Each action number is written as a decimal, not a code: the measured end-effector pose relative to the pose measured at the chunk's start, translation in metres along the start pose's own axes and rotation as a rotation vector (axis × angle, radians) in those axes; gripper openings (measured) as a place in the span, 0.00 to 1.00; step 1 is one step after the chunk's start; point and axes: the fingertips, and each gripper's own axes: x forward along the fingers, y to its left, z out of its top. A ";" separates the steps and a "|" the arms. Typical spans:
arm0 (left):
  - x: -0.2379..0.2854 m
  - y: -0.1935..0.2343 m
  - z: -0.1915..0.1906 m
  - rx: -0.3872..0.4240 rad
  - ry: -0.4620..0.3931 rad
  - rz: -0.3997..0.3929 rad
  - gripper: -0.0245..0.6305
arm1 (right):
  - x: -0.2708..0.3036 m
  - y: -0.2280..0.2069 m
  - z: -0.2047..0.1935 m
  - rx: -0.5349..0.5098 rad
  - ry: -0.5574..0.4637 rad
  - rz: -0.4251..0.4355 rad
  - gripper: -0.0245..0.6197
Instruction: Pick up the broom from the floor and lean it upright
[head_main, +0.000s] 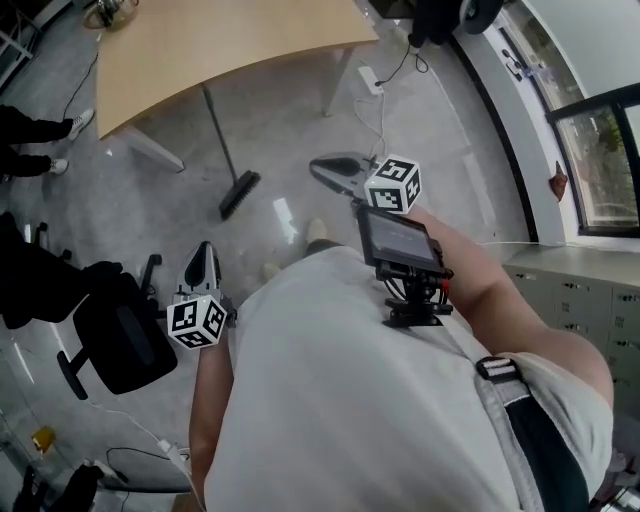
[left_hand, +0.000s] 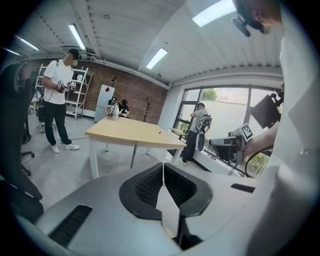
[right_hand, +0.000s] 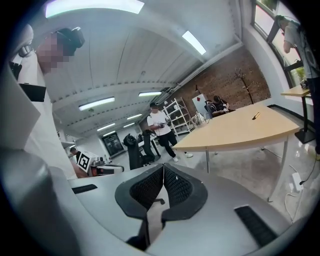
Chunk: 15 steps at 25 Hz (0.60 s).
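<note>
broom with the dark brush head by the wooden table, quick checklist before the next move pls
1. Left gripper empty: ok, jaws shut on nothing.
2. Right gripper empty: ok, jaws shut on nothing.
3. Jaws open for a grab: not ok, both are shut.
4. Long-handled broom with dark brush head upright: cannot tell. Its head is on the grey floor and its handle reaches the light wooden table's edge, but whether it leans or lies flat is unclear.
5. Grippers apart from the broom: ok, neither touches it.
6. Black office chair out of the way: ok, it stands beside the left gripper, not between it and the broom.
</note>
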 end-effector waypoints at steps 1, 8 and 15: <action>0.002 -0.001 0.002 0.004 -0.001 -0.010 0.06 | 0.001 0.003 0.002 -0.002 -0.005 0.001 0.06; 0.009 0.004 0.023 0.034 -0.023 -0.034 0.06 | 0.011 0.016 0.011 -0.013 -0.051 0.008 0.06; 0.011 -0.003 0.008 0.026 0.001 -0.056 0.06 | -0.002 0.025 -0.005 -0.007 -0.059 -0.013 0.06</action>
